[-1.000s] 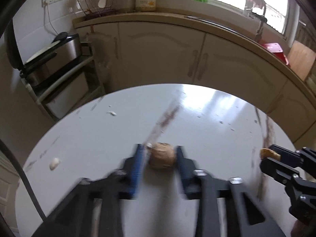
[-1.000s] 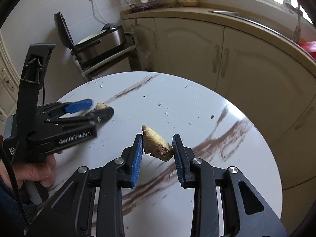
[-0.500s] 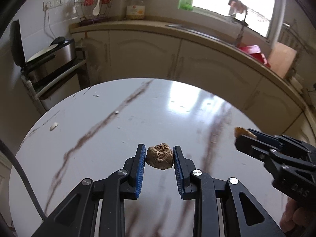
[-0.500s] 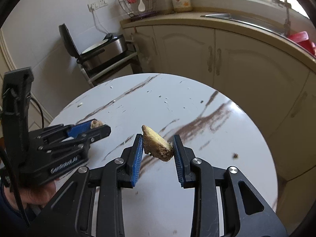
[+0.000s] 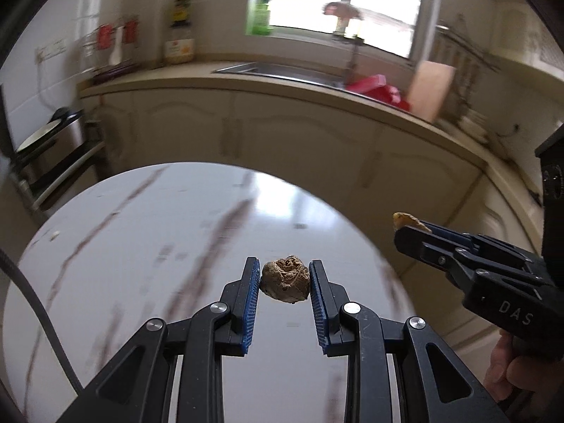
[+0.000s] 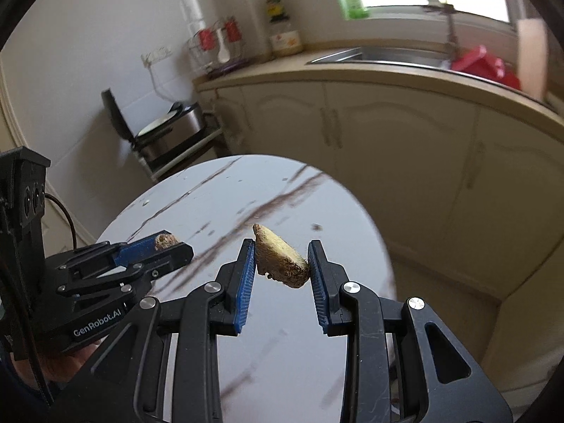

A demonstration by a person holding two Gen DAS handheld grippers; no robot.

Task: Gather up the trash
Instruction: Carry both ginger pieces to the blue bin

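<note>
Gripping, left wrist view: left gripper (image 5: 284, 278) pinches a wrinkled brown lump (image 5: 285, 279) between blue pads, raised over the round marble table (image 5: 141, 246); right gripper (image 5: 410, 231) at right edge | right wrist view: right gripper (image 6: 281, 264) clamps a yellowish wedge scrap (image 6: 280, 262) above the table (image 6: 282, 345); left gripper (image 6: 169, 245) alongside, its lump (image 6: 165, 241) showing at the tips.

Layout: two held scraps above the desk (image 5: 105, 264).

Left gripper (image 5: 284, 282) holds a crumpled lump (image 5: 285, 279) between its jaws; right gripper (image 6: 281, 268) holds a wedge-shaped scrap (image 6: 278, 257) to its right. Cabinets (image 5: 299, 134) stand behind the desk, sink (image 5: 282, 69) on top.
</note>
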